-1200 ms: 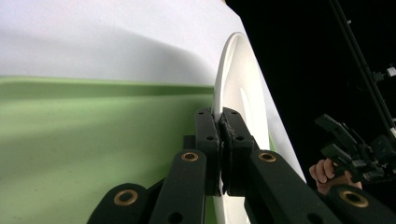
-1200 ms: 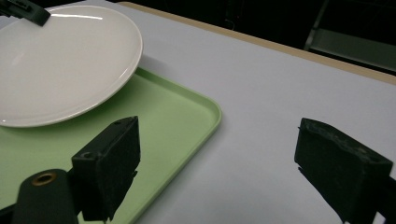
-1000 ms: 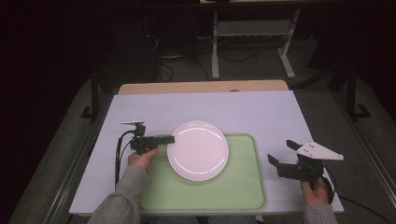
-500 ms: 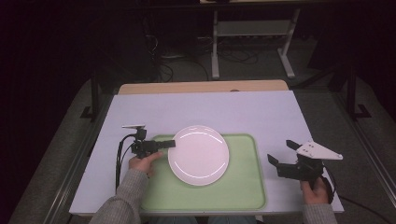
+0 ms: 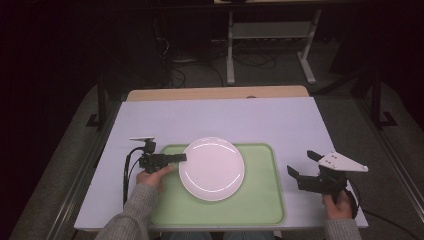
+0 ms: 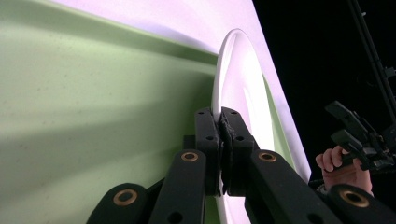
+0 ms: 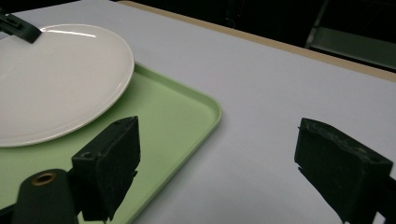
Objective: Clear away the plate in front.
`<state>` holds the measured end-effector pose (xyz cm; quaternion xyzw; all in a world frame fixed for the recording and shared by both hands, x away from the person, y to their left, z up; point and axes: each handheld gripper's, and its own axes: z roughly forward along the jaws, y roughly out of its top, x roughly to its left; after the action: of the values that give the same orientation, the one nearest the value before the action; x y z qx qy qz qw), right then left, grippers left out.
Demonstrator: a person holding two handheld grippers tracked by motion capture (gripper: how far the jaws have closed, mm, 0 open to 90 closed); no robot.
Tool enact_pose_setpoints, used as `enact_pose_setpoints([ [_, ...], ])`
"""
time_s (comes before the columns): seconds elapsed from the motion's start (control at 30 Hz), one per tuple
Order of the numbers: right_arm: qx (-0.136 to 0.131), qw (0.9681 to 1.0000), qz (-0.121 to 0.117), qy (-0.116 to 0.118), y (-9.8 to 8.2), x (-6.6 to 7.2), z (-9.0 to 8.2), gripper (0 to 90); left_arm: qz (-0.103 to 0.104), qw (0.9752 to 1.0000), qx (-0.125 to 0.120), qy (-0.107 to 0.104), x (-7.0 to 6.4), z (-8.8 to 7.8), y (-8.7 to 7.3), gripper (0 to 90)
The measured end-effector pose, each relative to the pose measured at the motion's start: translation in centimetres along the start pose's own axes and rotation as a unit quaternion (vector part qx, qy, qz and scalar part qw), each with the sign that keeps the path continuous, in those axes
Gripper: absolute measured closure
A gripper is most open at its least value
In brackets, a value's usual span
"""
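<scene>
A round white plate (image 5: 212, 168) lies over the left half of a light green tray (image 5: 257, 200) on the white table. My left gripper (image 5: 182, 157) is shut on the plate's left rim (image 6: 223, 95), its jaws clamped on the edge. In the right gripper view the plate (image 7: 51, 79) sits on the tray (image 7: 187, 116) with the left gripper's tip at its far edge. My right gripper (image 5: 303, 164) is held over the table just right of the tray, jaws wide open with nothing between them (image 7: 217, 168).
The white table top (image 5: 225, 117) has a wooden strip (image 5: 215, 93) along its far edge. Beyond it, in the dark, stand a metal rack (image 5: 270, 45) and cables on the floor. Bare table lies behind and to the right of the tray.
The left gripper has drawn the plate toward the near left, further onto the tray. The right gripper has stayed in place, open.
</scene>
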<state>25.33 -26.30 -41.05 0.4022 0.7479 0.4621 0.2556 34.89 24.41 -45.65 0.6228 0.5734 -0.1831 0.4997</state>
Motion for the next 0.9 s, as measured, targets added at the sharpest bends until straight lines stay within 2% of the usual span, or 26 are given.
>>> enact_pose_setpoints([
  [0.2,0.002,1.0,-0.002,0.001,0.0,0.1,0.1,13.4,0.011,0.9998,0.01,0.012,-0.3,-0.2,-0.2,86.4],
  [0.33,0.003,1.0,-0.001,0.001,0.0,0.1,0.1,13.4,0.024,0.999,0.025,0.027,-0.5,-0.3,-0.4,85.6],
  [0.63,0.006,1.0,-0.005,0.001,0.0,0.3,0.1,13.4,0.035,0.9981,0.035,0.038,-0.7,-0.7,-0.9,84.1],
  [0.73,0.007,1.0,-0.005,0.001,0.0,0.4,0.1,13.4,0.043,0.9971,0.04,0.049,-0.8,-0.7,-1.1,82.6],
  [0.9,0.008,0.9999,-0.006,0.003,0.0,0.4,0.2,13.4,0.045,0.9964,0.047,0.054,-0.7,-0.7,-1.6,81.5],
])
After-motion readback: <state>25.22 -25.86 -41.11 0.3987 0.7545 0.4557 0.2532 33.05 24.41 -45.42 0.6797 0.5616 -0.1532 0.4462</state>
